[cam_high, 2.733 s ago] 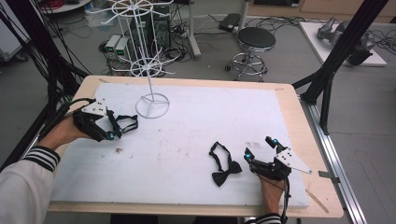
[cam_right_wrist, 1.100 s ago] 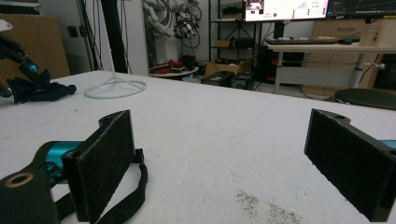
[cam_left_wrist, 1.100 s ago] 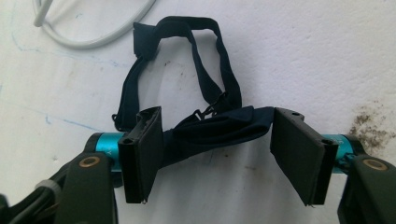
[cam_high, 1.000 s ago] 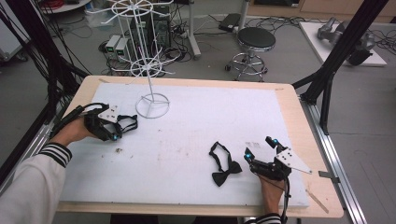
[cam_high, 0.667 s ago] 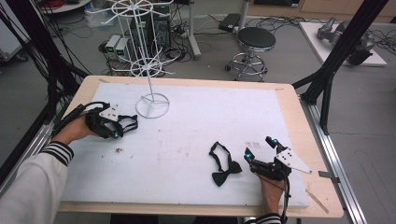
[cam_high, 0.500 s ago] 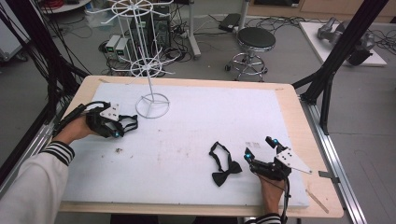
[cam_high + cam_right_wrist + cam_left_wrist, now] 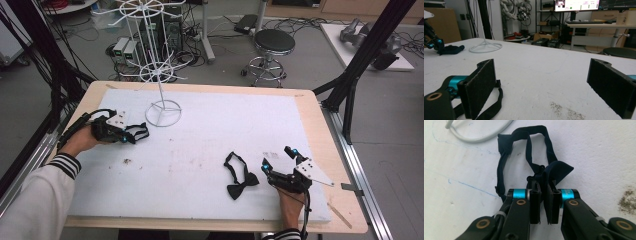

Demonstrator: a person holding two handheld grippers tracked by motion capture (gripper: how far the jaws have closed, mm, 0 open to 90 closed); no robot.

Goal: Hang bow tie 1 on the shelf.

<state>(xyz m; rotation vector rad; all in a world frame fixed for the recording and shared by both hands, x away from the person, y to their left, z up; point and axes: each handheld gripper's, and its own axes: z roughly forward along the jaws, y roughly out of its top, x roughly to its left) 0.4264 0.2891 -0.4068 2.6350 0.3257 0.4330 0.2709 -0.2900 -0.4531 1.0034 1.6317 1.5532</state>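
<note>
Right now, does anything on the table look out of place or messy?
Mostly tidy. The white mat has dark smudges near its middle and a dirty patch beside the left gripper, which pinches a bow tie. The second bow tie lies crumpled, its strap looped.

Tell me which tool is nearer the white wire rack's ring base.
Left. The left tool, shut on a bow tie, sits just beside the ring base; the right tool is far across the table.
</note>
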